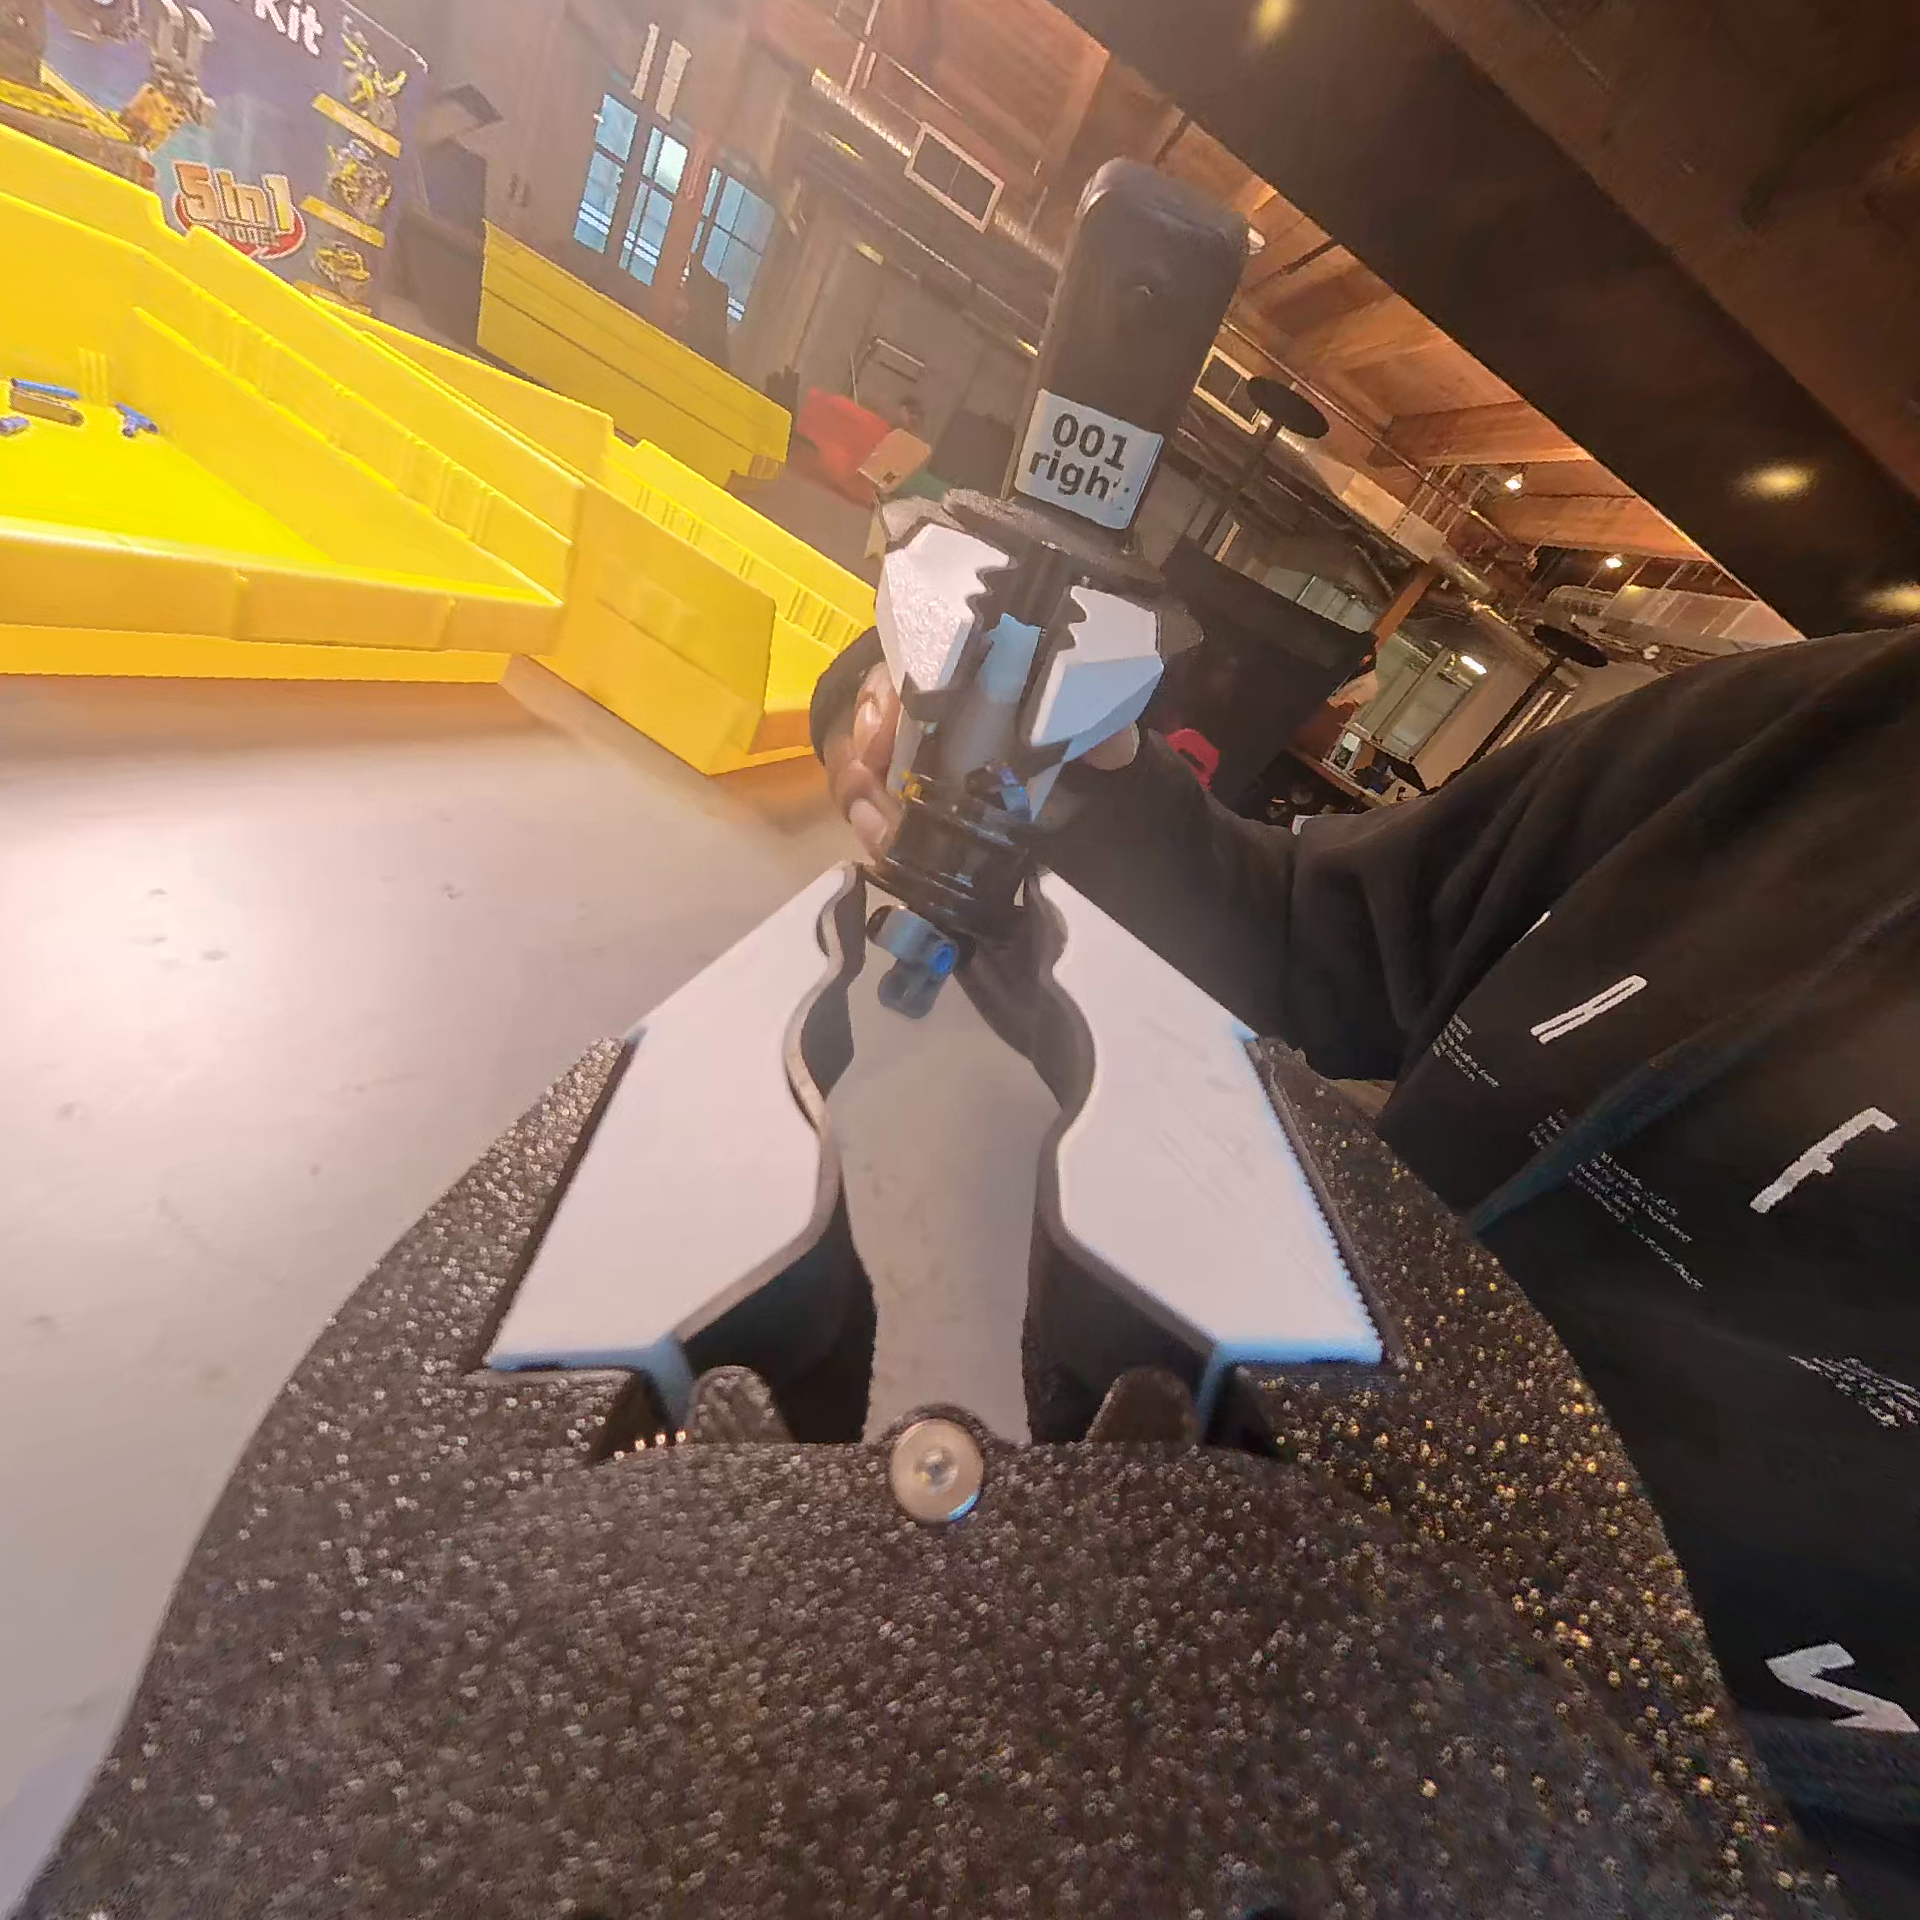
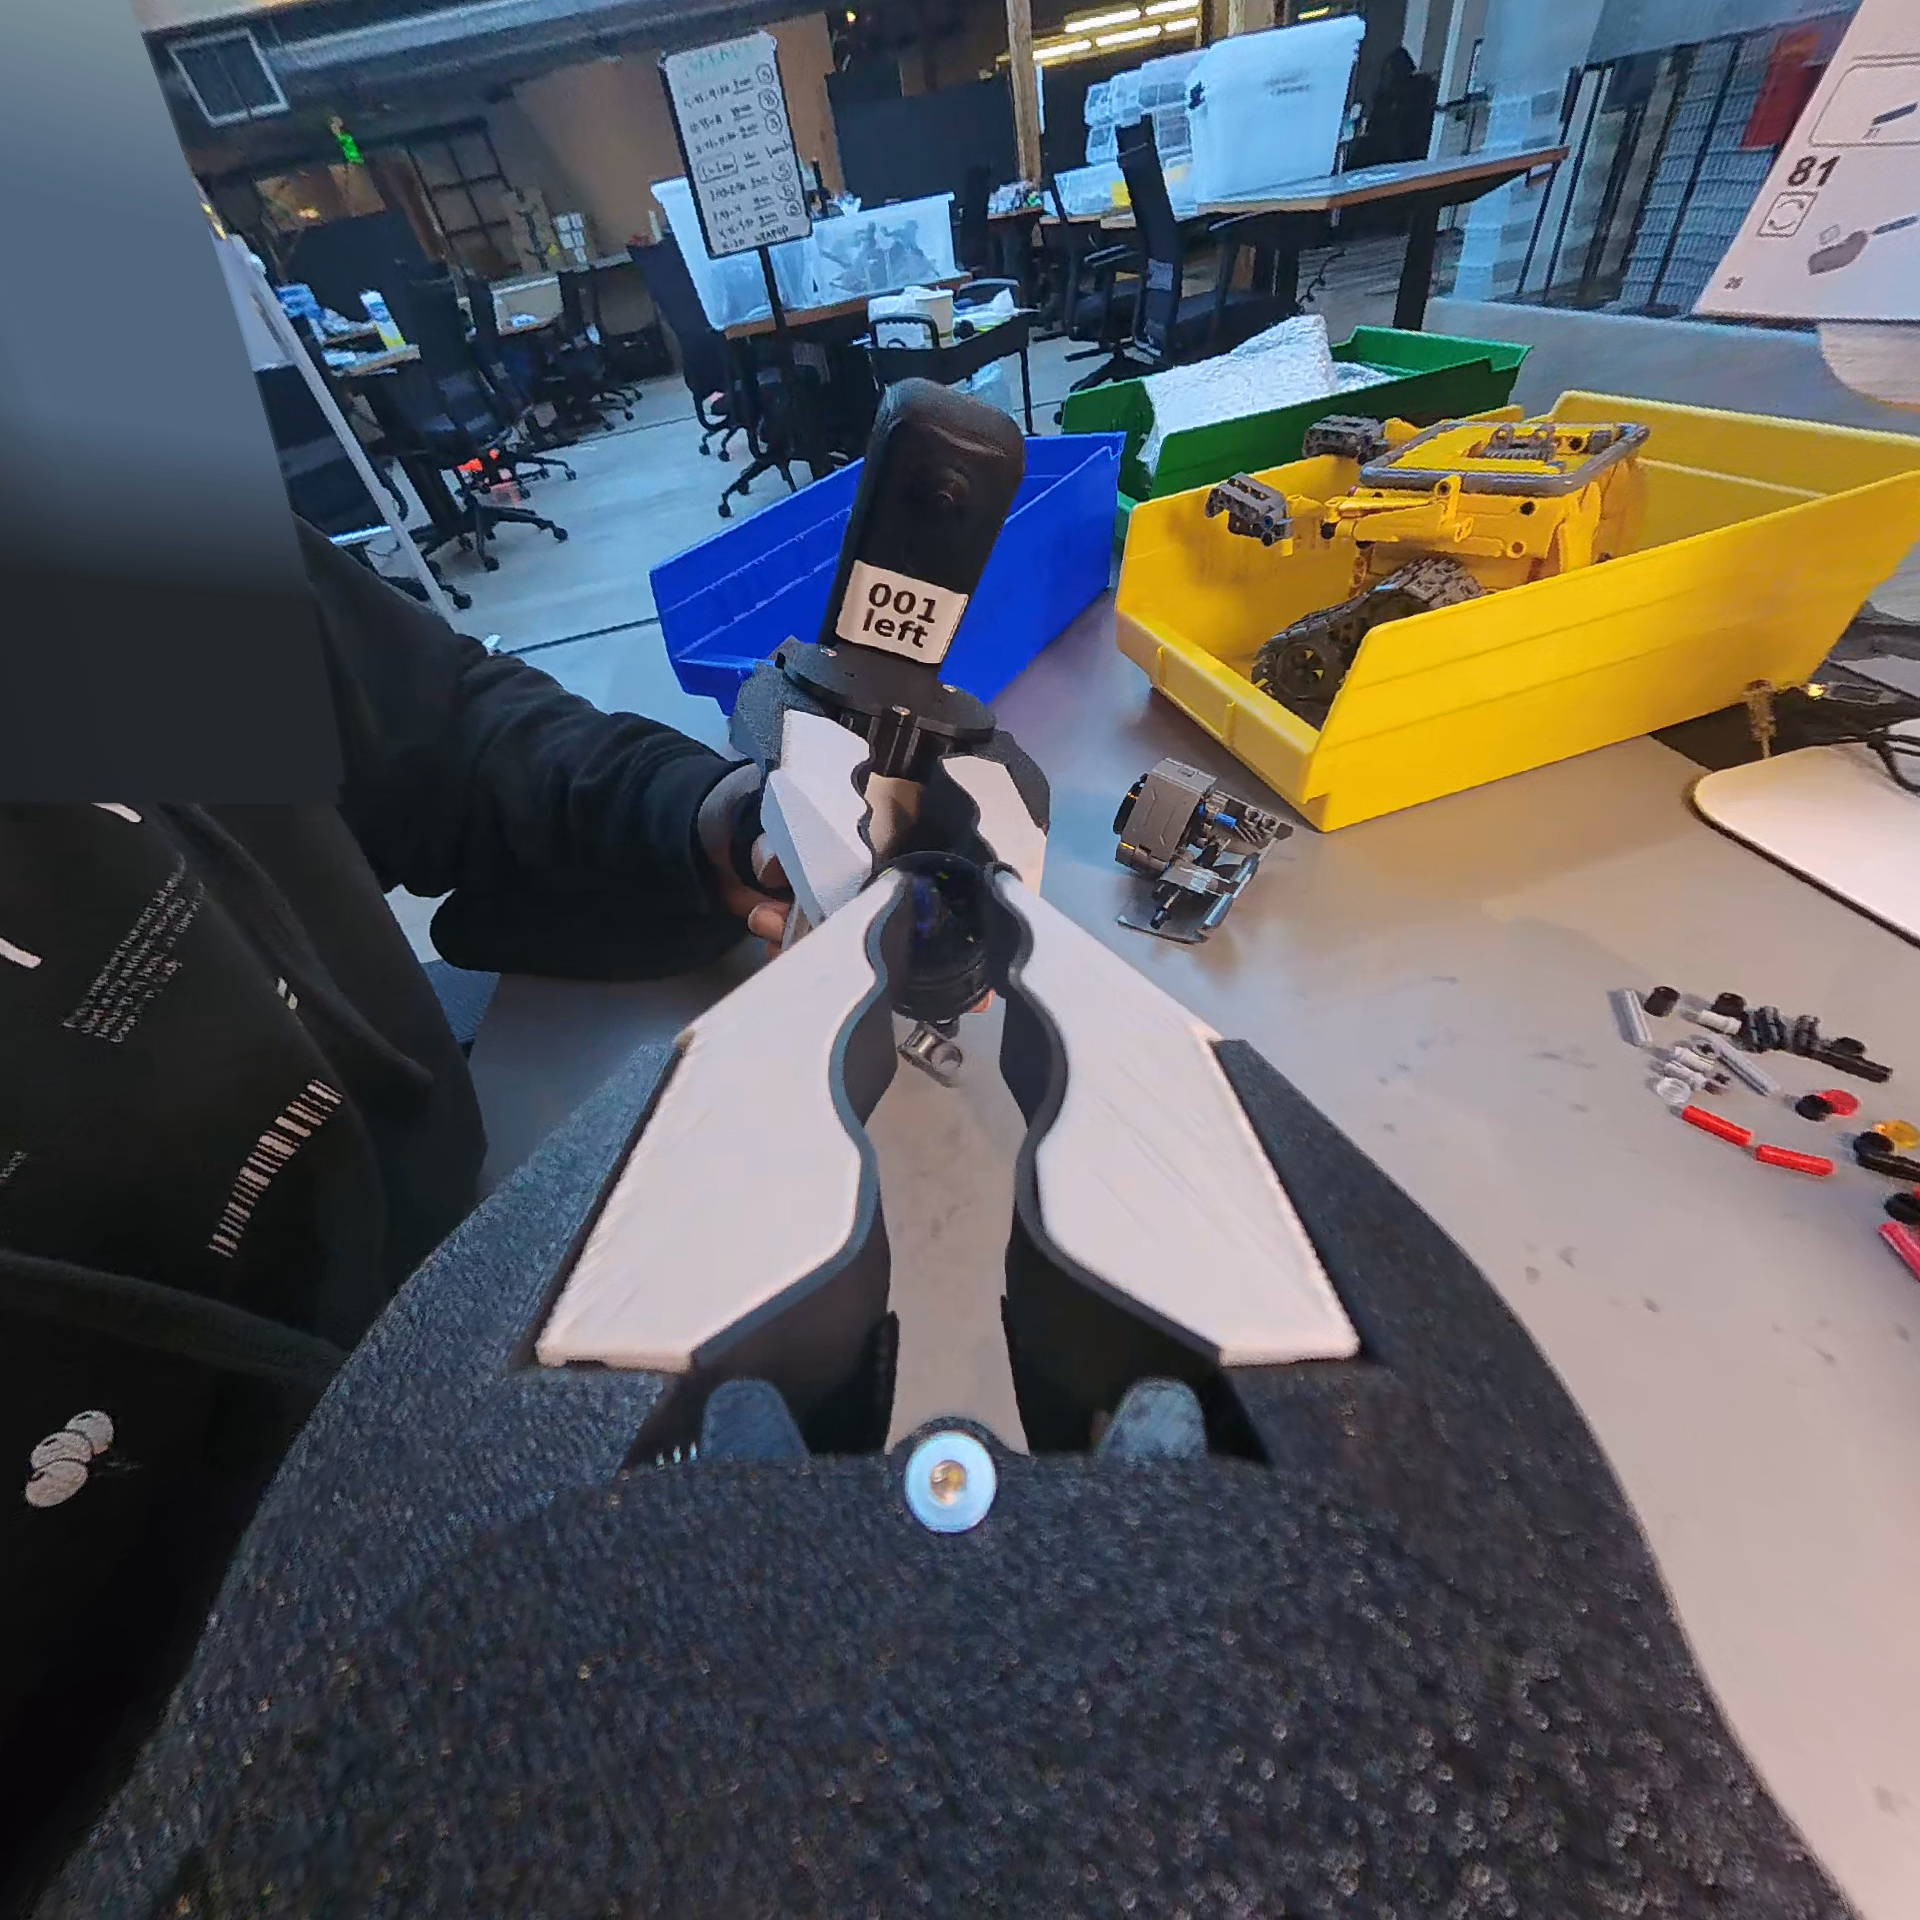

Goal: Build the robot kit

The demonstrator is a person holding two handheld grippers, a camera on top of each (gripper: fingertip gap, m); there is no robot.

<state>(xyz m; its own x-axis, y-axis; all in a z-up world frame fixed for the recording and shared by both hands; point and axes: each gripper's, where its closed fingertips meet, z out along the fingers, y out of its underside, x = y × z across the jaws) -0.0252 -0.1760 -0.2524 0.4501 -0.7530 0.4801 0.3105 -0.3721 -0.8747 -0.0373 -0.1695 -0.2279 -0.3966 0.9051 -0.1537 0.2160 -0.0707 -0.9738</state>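
A small black round brick assembly (image 1: 951,868) with a grey connector and blue pin (image 1: 914,961) hangs above the grey table between both grippers, which face each other. My left gripper (image 1: 945,894) is shut on its black round part. The right gripper (image 1: 992,764) comes from the far side and is shut on the same assembly. In the right wrist view, my right gripper (image 2: 943,894) clamps the black assembly (image 2: 940,961). The grey connector (image 2: 935,1051) sticks out below it. The left gripper (image 2: 914,836) meets it from beyond. A hand in a black sleeve holds each gripper.
Yellow bins (image 1: 312,488) and a kit box (image 1: 260,135) stand at the left. A yellow bin (image 2: 1558,707) holds a yellow tracked model (image 2: 1455,530). Blue (image 2: 748,592) and green (image 2: 1455,364) bins stand behind. A grey sub-assembly (image 2: 1195,842), loose small parts (image 2: 1756,1060) and an instruction sheet (image 2: 1849,156) are at right. The grippers are tip to tip, or close to it. From either gripper's tips it is about 20 centimetres to the grey sub-assembly (image 2: 1195,842).
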